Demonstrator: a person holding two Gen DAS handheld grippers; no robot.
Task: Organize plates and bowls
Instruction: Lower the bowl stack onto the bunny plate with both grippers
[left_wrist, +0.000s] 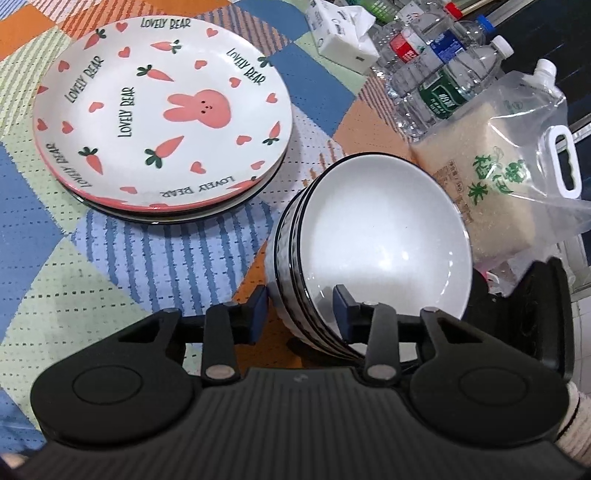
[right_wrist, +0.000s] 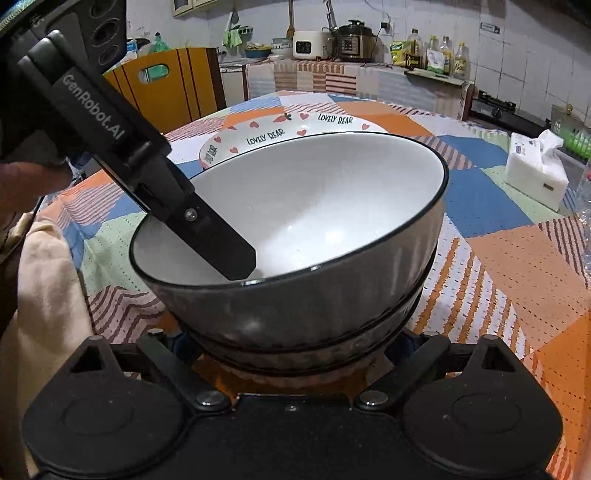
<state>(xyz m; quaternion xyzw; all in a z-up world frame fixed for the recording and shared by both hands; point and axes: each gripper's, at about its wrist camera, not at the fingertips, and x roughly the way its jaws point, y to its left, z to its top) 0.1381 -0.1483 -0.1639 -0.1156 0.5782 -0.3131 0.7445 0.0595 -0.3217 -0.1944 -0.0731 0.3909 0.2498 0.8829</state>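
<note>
The left gripper (left_wrist: 300, 314) straddles the near wall of the stacked bowls (left_wrist: 373, 236), one blue pad outside the stack, the other pad inside the top bowl – the jaws stand narrowed around the rims, though whether the pads press on the walls cannot be told. No earlier view is given, so only this stance can be stated. In the right wrist view the same finger (right_wrist: 221, 251) reaches down into the top bowl (right_wrist: 306, 206) from ten o'clock. The right gripper (right_wrist: 295, 347) sits low at six o'clock, right against the base of the stack; its fingertips are hidden behind the bowls, and its arms look spread wide to either side, so its grip cannot be judged. From the bowls, at ten o'clock in the left wrist view, lies the pile of plates (left_wrist: 162, 118) with a pink rabbit and carrots – near, not touching. At two o'clock a bag of rice (left_wrist: 491, 173) stands just beside the bowls, with water bottles (left_wrist: 439, 81) beyond it and a tissue pack (left_wrist: 343, 37) at twelve. All rest on a patchwork tablecloth (left_wrist: 110, 266).
</note>
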